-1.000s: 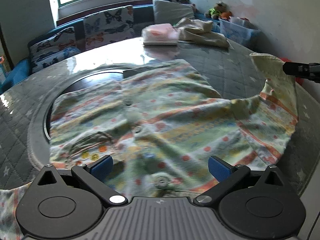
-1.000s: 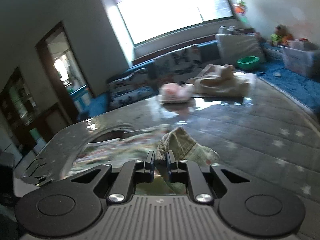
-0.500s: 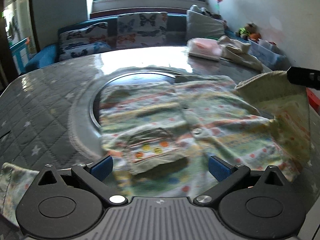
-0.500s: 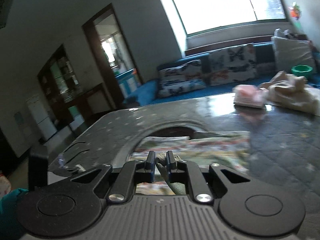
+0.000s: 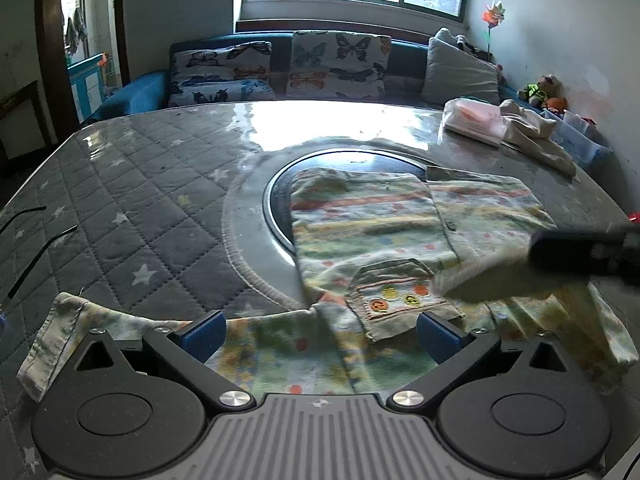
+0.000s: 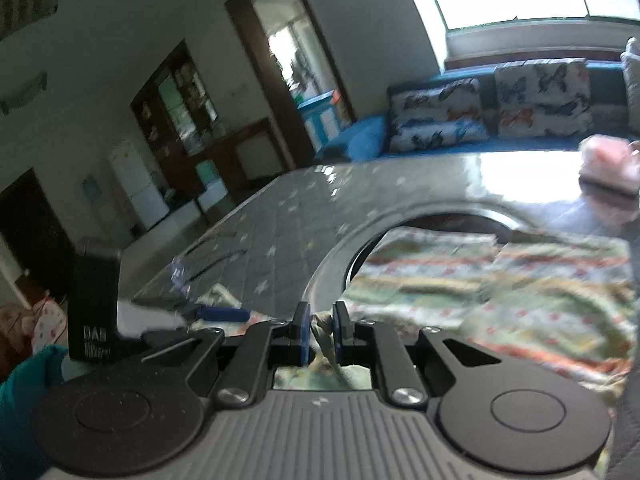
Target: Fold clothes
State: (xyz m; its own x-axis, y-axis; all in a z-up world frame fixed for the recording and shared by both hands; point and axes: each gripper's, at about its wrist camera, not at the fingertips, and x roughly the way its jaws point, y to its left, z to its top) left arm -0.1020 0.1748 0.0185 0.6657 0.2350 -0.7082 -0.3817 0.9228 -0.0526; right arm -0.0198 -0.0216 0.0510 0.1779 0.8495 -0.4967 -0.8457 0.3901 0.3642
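Sleeve [image 5: 492, 280] now over shirt [image 5: 360, 216] — R gripper [image 6: 320, 334] opening

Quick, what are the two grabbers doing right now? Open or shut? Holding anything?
Left gripper: jaws wide open, holding nothing, hovering over the patterned shirt.
Right gripper: jaws opening, a fold of the shirt's cloth between them.

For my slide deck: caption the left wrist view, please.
Open left tool hovers over a patterned shirt while the right tool, jaws opening, carries its sleeve across.
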